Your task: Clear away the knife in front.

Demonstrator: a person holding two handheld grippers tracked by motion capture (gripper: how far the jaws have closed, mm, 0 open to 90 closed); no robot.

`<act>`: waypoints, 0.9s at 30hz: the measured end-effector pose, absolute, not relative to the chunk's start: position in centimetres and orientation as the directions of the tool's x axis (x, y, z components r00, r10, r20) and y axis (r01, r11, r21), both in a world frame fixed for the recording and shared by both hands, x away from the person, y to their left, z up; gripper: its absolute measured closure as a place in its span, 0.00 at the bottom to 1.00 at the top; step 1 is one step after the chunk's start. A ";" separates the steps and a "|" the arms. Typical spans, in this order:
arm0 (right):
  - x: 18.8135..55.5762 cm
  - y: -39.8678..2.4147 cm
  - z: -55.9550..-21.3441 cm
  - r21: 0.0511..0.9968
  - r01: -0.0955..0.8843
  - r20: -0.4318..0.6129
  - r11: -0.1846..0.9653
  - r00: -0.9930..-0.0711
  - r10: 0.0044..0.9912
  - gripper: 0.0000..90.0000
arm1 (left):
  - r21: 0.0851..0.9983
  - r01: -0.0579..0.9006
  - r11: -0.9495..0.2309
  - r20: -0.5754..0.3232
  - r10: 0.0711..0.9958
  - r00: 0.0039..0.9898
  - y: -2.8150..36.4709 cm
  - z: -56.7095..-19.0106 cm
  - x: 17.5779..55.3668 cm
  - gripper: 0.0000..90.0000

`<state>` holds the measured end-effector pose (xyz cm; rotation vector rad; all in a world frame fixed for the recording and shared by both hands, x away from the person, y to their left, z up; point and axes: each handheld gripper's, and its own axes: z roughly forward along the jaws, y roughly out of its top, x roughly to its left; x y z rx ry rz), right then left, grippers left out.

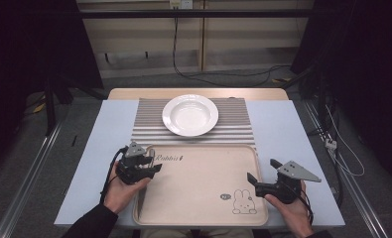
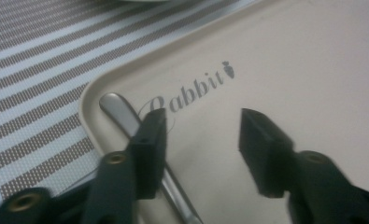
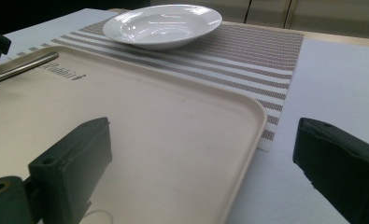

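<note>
Down at the lower left of the high view, the left gripper point(image 1: 156, 165) hovers over the near-left corner of the beige tray point(image 1: 198, 198), its jaws apart with nothing pressed between them. In the left gripper view a metal utensil handle point(image 2: 119, 112) lies on the tray beside the "Rabbit" lettering, passing under the left-hand jaw. At lower right, the right gripper point(image 1: 263, 171) straddles the tray's right rim, jaws wide apart. A white plate point(image 1: 190, 115) sits on the striped placemat point(image 1: 149, 124), upper centre.
</note>
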<state>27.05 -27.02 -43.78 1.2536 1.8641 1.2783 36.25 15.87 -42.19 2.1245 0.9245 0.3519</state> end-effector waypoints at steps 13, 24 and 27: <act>27.0 -27.1 -43.7 0.917 0.384 0.062 0.109 -0.406 0.912 0.05 | 0.802 0.418 -0.428 -0.007 0.692 0.722 16.6 -40.4 33.9 0.07; 26.7 -27.5 -43.7 0.915 0.390 0.065 0.101 -0.390 0.918 0.05 | 0.814 0.437 -0.383 -0.012 0.741 0.671 19.5 -40.7 32.7 0.06; 26.7 -27.7 -43.8 0.916 0.388 0.063 0.100 -0.385 0.921 0.05 | 0.817 0.444 -0.368 -0.013 0.758 0.652 20.2 -41.0 32.4 0.06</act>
